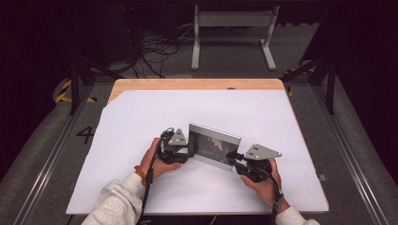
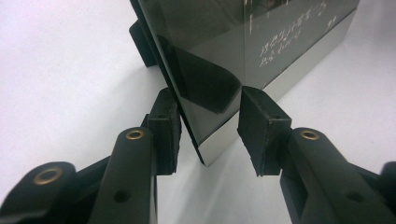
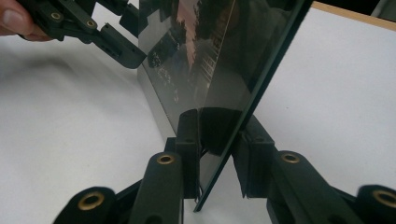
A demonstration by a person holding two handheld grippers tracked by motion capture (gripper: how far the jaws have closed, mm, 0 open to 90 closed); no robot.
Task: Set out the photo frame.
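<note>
The left hand-held gripper (image 1: pixel 187 151) sits left of centre in the high view, pointing right toward the dark, glossy rectangular panel with a silver edge (image 1: pixel 214 144), which stands upright on its long lower edge on the white surface (image 1: pixel 141 117). In the left gripper view its jaws straddle the panel's near corner (image 2: pixel 212 126): one pad (image 2: pixel 169 135) lies against or just beside the back face, the other pad (image 2: pixel 254 133) stands slightly off the silver edge, so the jaws are partly open around the corner and not yet clamped. The right hand-held gripper (image 1: pixel 232 157) comes in from the lower right of the high view and meets the panel's opposite end; in the right gripper view its pads (image 3: pixel 189 140) appear closed on the thin glassy sheet (image 3: pixel 224 93) from both faces. The panel's long axis runs left to right across the frame, slightly tilted down toward the right, directly between the two hands, each hand equally near its own end. Judging by this, the coming move depends on the left jaws closing squarely on that corner before any lift.
</note>
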